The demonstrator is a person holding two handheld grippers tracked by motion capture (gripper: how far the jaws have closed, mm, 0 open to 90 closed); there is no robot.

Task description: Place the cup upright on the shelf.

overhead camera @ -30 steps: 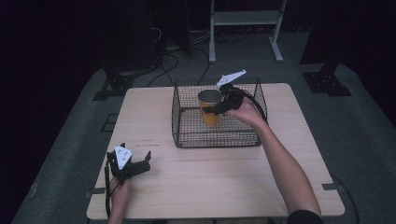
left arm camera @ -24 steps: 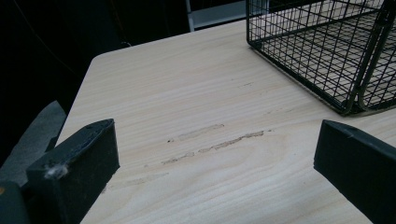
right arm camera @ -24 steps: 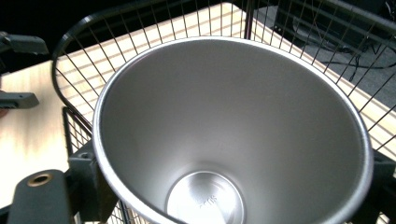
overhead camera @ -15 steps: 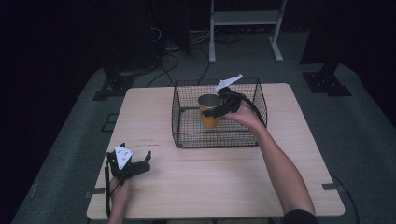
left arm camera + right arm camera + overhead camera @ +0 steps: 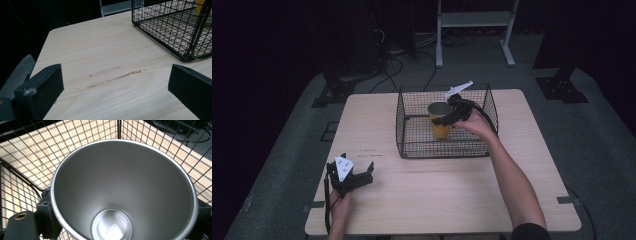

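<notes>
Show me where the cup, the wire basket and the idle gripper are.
cup (image 5: 440,128): high view, on its yellow outer wall.
wire basket (image 5: 400,122): high view, on its left wire wall.
left gripper (image 5: 353,176): high view, midway between its open fingertips, above the table.

A light wooden table (image 5: 422,205) fills the centre of the frame on grey carpeted floor (image 5: 282,165). At the top centre stands a white metal frame (image 5: 474,20); black cables (image 5: 397,60) trail at the upper left. The surroundings are dark.
</notes>
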